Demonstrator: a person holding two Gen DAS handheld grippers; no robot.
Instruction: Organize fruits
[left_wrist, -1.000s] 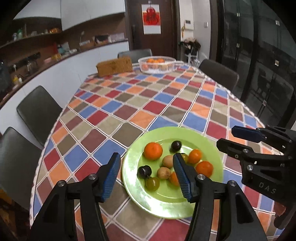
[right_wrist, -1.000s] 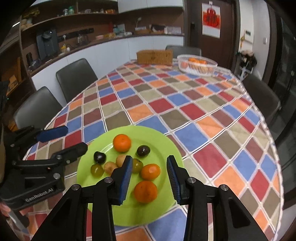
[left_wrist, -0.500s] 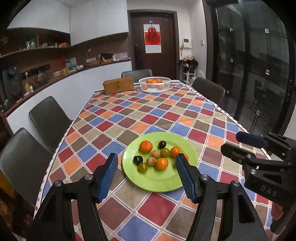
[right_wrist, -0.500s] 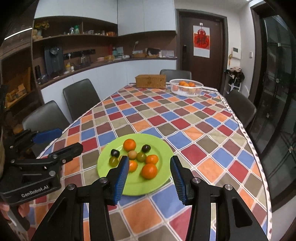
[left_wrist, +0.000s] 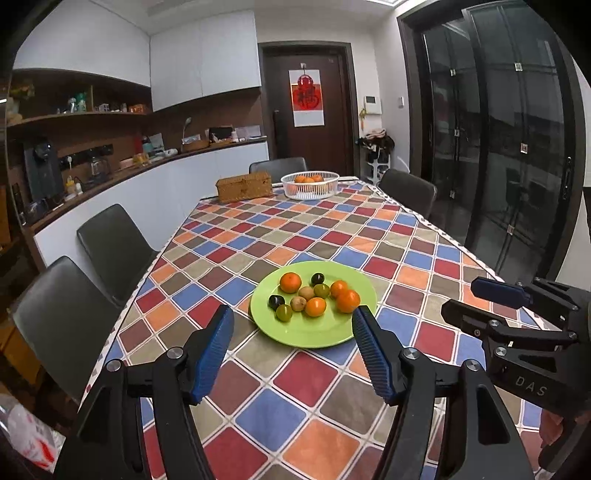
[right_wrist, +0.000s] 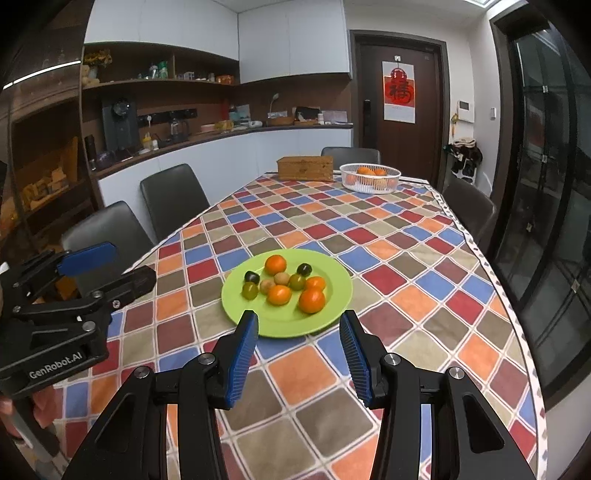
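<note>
Green plate (left_wrist: 314, 332) sits on the near part of the table, holding nine small fruits in a loose cluster toward its far half: four orange ones, including a lone orange fruit (left_wrist: 290, 282) at the far left and the largest (right_wrist: 311, 300) at the near right; two dark, near-black fruits (left_wrist: 317, 278); two olive-green ones (right_wrist: 249, 291); two brownish ones (left_wrist: 306, 292) in the middle. Several touch one another; the near half of the plate is bare. White basket (left_wrist: 309, 185) at the far end of the table contains orange fruits, count not readable. Woven brown box (left_wrist: 244, 188) stands just left of the basket, lid on, contents hidden. Left gripper (left_wrist: 291, 339): jaws spread wide, nothing between them, held above the tablecloth on the near side of the plate and not touching it. Right gripper (right_wrist: 298, 341): jaws likewise spread, empty, also short of the plate's near rim. Each gripper appears at the edge of the other's view. Table (right_wrist: 424, 258) is covered with a checked cloth of red, blue, orange, tan and brown diamonds. Dark chairs (left_wrist: 110, 240) line the left side, with more at the far end and right. Left wall: white counter, shelves with small appliances and bottles. Far wall: dark door with a red hanging (right_wrist: 398, 90). Right: dark glass doors.
</note>
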